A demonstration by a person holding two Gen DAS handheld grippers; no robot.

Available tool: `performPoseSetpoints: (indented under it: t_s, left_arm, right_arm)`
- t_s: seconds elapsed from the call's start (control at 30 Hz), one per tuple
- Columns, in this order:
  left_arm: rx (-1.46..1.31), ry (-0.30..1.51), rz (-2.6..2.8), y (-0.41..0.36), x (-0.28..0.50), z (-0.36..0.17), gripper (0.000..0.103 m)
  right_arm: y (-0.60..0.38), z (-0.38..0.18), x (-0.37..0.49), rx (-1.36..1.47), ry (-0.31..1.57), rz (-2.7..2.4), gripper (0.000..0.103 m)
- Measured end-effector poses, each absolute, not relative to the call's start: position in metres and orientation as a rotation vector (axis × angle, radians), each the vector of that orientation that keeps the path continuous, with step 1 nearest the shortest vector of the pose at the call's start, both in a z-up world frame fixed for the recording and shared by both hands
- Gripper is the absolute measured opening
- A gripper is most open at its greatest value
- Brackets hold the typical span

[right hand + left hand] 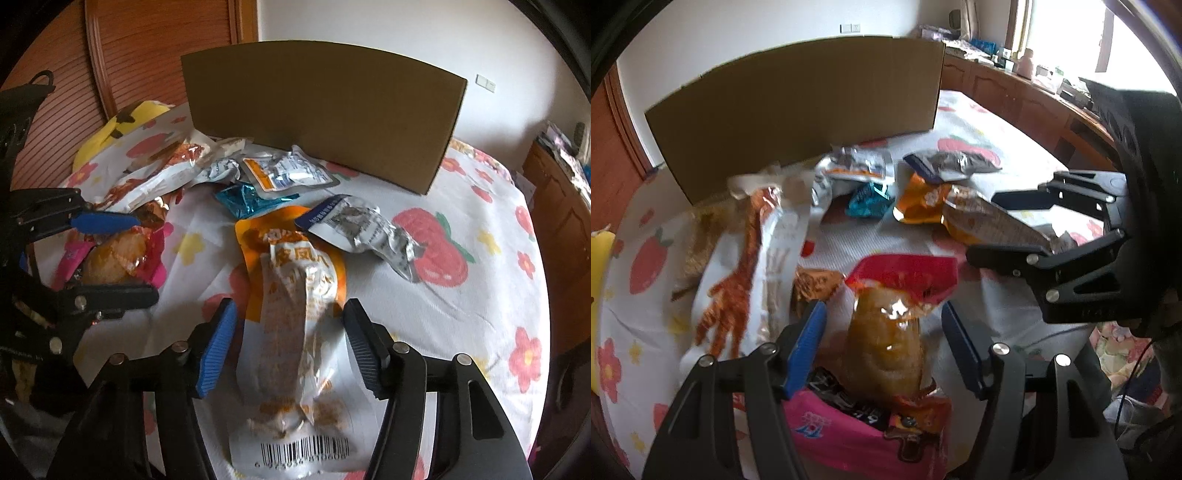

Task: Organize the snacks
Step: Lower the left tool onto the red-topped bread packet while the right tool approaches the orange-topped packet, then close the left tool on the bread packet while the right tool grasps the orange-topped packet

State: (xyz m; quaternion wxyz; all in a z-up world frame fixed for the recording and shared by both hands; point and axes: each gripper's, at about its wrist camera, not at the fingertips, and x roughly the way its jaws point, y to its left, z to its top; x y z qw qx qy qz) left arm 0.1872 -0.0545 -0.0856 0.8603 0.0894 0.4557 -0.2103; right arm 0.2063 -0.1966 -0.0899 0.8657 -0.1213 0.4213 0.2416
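Snack packets lie scattered on a flowered bed sheet (pixel 461 314) in front of a brown cardboard box (pixel 798 110). My left gripper (pixel 882 308) is shut on a clear packet with a red top (pixel 886 354) holding a brown piece of meat, over a pink packet (pixel 831 424). The right wrist view shows this grip from the side, the left gripper (pixel 147 256) with the red-topped packet (pixel 107 258) between its fingers. My right gripper (pixel 290 304) is open astride an orange and white packet (pixel 295 295), which looks blurred. From the left wrist, the right gripper (pixel 982 225) straddles that orange packet (pixel 923 201).
A white packet printed with chicken feet (pixel 746 280) lies to the left. A teal packet (pixel 243 199) and two silver packets (pixel 288 171) (pixel 369 229) lie before the box (pixel 321 110). A yellow plush (pixel 129 118) sits at the bed's far left. Wooden cabinets (pixel 1015 96) flank the bed.
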Motion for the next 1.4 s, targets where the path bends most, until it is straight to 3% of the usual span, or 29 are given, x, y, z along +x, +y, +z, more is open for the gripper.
performPoseSetpoints:
  t_s: [0.13,0.27,0.57,0.63,0.83,1.4]
  left_arm:
    - [0.196,0.946,-0.44,-0.055,0.186,-0.086,0.064]
    - [0.201,0.925,-0.43,-0.052,0.182,-0.084,0.039]
    - [0.14,0.882,-0.442,-0.043,0.172,-0.075,0.037]
    - [0.128,0.865,-0.441,-0.043,0.171,-0.071,0.037]
    - [0.095,0.833,-0.425,-0.035,0.166,-0.063,0.037]
    - [0.075,0.734,-0.367,-0.018,0.145,-0.029,0.038]
  right_arm:
    - [-0.197,-0.091,0.207,-0.246,0.876,0.507,0.066]
    - [-0.198,-0.092,0.207,-0.239,0.874,0.507,0.066]
    - [-0.204,-0.092,0.2,-0.245,0.876,0.513,0.065]
    - [-0.204,-0.09,0.199,-0.246,0.875,0.515,0.051]
    - [-0.205,-0.088,0.193,-0.265,0.859,0.489,0.04]
    - [-0.19,-0.05,0.163,-0.226,0.787,0.544,0.039]
